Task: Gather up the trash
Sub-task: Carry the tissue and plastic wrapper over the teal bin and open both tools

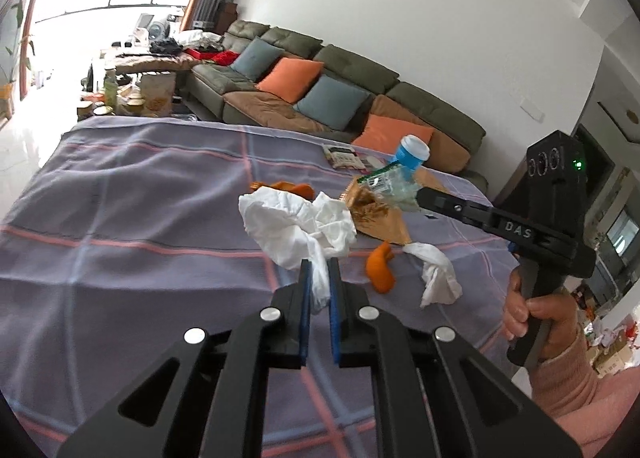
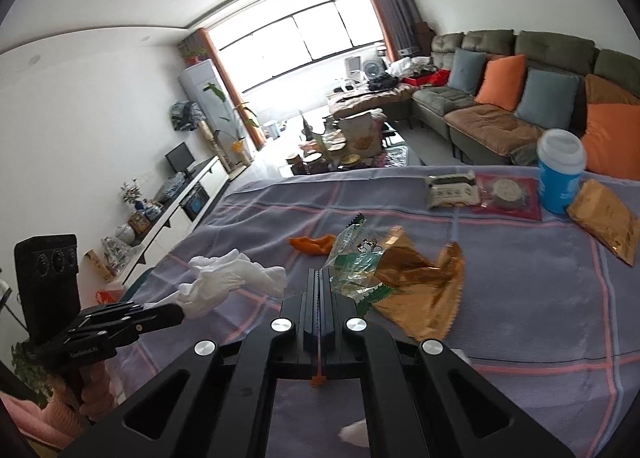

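Observation:
My left gripper (image 1: 319, 266) is shut on a crumpled white tissue (image 1: 296, 223) and holds it above the purple checked blanket (image 1: 132, 217). My right gripper (image 2: 321, 276) is shut on a clear green-printed wrapper (image 2: 354, 254) with a gold foil wrapper (image 2: 420, 290) hanging from it; both show in the left wrist view (image 1: 384, 187) too. The tissue shows in the right wrist view (image 2: 232, 282). On the blanket lie orange peel pieces (image 1: 380, 268), (image 2: 314, 244) and a second twisted tissue (image 1: 436, 276).
A blue cup with a white lid (image 2: 560, 173), a gold packet (image 2: 606, 219), a red packet (image 2: 506, 193) and a white snack pack (image 2: 452, 189) lie at the far side. A green sofa with cushions (image 1: 328, 89) stands behind. A cluttered coffee table (image 2: 340, 149) is beyond.

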The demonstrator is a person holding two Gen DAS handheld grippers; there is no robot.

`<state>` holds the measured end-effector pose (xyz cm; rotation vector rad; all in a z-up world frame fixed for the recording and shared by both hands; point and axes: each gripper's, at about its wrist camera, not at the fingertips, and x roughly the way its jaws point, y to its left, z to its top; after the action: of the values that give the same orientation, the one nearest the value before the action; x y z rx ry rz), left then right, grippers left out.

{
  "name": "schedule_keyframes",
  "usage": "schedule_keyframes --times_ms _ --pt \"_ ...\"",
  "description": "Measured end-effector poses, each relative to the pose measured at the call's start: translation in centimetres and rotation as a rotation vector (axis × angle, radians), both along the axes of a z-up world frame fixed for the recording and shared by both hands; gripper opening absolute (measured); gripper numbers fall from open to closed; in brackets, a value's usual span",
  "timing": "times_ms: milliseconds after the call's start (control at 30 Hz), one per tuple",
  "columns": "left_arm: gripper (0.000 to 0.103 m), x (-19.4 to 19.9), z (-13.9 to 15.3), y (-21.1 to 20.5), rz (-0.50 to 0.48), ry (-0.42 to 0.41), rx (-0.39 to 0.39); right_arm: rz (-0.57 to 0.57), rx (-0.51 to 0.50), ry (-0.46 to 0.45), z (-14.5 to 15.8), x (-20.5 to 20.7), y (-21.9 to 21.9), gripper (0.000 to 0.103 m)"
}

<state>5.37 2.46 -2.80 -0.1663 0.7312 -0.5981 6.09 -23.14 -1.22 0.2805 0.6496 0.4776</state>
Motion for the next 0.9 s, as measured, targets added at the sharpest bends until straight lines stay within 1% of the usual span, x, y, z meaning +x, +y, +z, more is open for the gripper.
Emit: schedule_keyframes --times_ms 233,567,900 --pt "0.009 -1.2 0.6 3.2 0.065 -0.025 0.014 0.103 0.014 -0.03 1.1 -0.3 3.4 0.001" --pt "0.009 -2.8 1.0 7.7 0.166 -0.039 0.031 0.253 0.031 -0.023 0.9 0.1 9.0 0.001" --pt "0.009 -4.1 2.4 11.1 0.262 -0.079 0.053 0.379 0.04 -0.024 0.8 0.6 13.6 0.001"
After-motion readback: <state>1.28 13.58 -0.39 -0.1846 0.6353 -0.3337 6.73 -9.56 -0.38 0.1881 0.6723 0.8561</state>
